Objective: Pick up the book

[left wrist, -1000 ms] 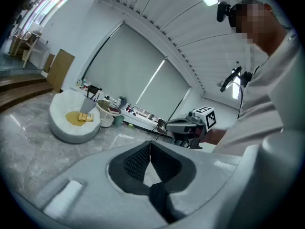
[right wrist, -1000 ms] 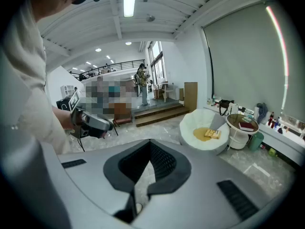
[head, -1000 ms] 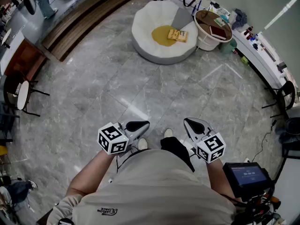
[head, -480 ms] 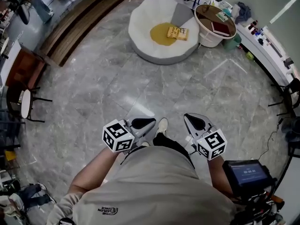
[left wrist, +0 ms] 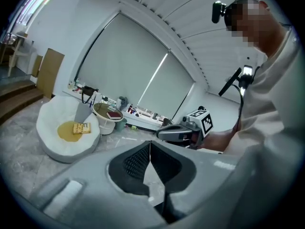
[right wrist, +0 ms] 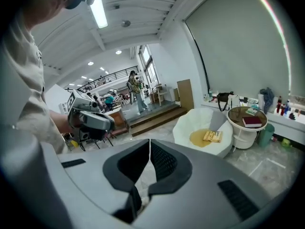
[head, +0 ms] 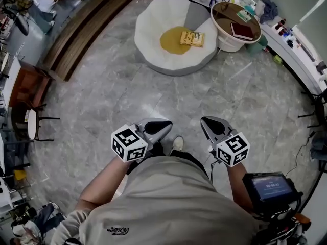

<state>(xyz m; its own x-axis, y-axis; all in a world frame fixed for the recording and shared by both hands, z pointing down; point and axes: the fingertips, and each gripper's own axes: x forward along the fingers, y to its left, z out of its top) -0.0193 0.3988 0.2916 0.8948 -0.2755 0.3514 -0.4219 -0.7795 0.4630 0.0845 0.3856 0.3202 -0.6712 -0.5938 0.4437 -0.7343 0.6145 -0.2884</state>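
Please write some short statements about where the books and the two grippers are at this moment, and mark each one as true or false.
1. The jaws of the left gripper and of the right gripper are together, with nothing between them. True.
2. The yellow book lies on the floor. False: it lies on the white round seat.
3. A dark red book lies on the round table. True.
4. The left gripper touches the yellow book. False: both grippers are close to the person, far from that book.
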